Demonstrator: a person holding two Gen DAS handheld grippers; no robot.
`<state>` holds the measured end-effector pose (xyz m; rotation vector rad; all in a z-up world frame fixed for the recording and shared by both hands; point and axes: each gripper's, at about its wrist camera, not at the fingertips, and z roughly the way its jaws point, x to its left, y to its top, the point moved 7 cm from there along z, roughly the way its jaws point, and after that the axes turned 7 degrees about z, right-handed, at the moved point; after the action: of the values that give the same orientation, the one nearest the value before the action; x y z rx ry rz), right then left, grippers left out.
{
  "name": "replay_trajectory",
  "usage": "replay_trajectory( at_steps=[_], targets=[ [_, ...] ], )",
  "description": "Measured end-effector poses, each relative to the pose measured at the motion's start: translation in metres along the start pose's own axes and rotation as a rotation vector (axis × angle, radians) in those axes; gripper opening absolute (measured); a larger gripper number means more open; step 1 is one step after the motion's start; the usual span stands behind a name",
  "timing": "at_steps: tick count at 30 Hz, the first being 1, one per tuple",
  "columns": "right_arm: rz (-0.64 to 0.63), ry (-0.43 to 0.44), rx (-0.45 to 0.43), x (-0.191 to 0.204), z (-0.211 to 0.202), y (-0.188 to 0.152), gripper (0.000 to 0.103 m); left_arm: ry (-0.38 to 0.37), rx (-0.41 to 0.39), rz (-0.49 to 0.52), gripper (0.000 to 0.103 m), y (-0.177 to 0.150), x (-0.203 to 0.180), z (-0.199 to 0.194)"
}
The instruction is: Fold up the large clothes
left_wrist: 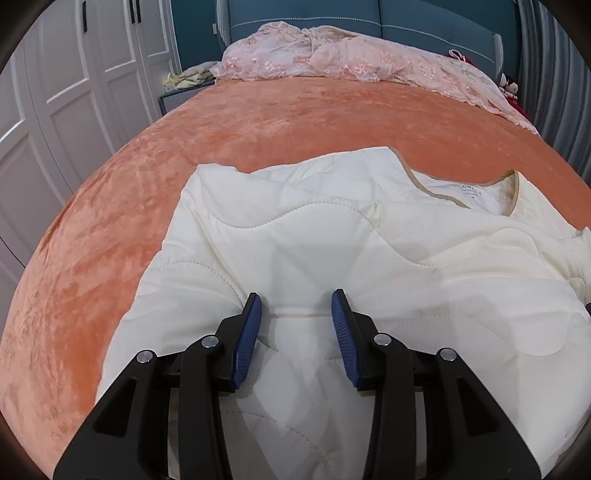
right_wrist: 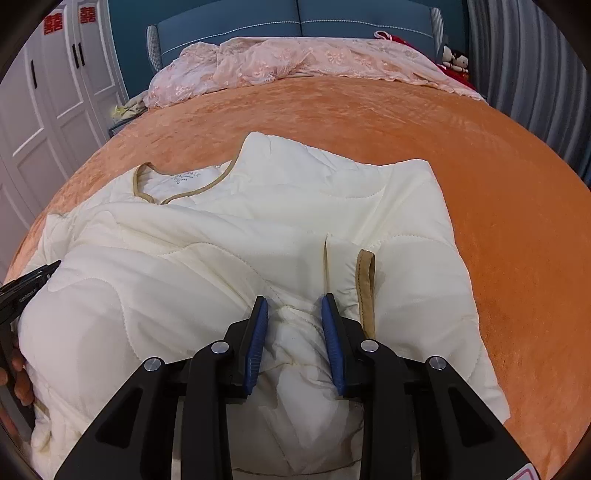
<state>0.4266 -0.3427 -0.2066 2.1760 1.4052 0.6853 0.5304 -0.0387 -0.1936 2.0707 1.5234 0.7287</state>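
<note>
Red 囍 signs [right_wrist: 51,23] on wardrobe doors [right_wrist: 55,92] (pair)
</note>
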Motion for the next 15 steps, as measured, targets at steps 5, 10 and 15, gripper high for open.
replay_trajectory(
  at_steps=[5,10,15],
  targets=[
    [-0.020,-0.021,-0.031,0.003,0.002,-0.001,0.028,0.026,-0.042,0.009,0.038,-0.002,-0.003,0.000],
    [-0.019,-0.017,-0.041,0.002,-0.001,0.002,0.029,0.014,-0.055,-0.002,0.039,-0.001,0.000,-0.004],
    [-0.034,0.023,-0.071,0.018,-0.027,0.025,0.036,-0.061,-0.060,-0.039,0.062,0.015,0.014,-0.032]
  ],
)
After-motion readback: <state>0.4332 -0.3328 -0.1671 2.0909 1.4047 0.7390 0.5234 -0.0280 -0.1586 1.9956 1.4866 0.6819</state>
